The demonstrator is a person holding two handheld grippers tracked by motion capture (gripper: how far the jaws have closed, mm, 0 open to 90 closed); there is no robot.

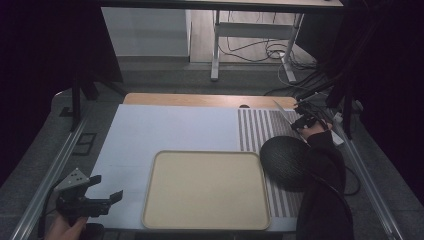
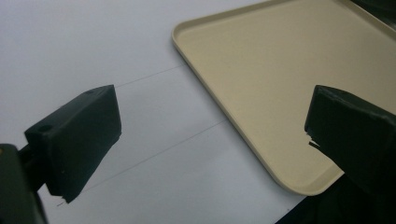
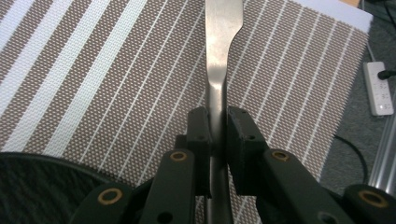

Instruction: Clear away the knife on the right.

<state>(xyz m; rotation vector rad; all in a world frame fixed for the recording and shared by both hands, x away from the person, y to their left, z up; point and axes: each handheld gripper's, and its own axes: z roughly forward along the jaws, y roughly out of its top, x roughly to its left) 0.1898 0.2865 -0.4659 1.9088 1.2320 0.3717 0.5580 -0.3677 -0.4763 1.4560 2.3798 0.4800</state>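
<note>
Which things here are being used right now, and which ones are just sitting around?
In use:
- right gripper, shut on the metal utensil
- metal utensil, held over the striped mat

Just sitting:
- tray, nothing on it
- black bowl, on the mat
- white sheet
- left gripper, open, holding nothing
- power strip, off the table
</note>
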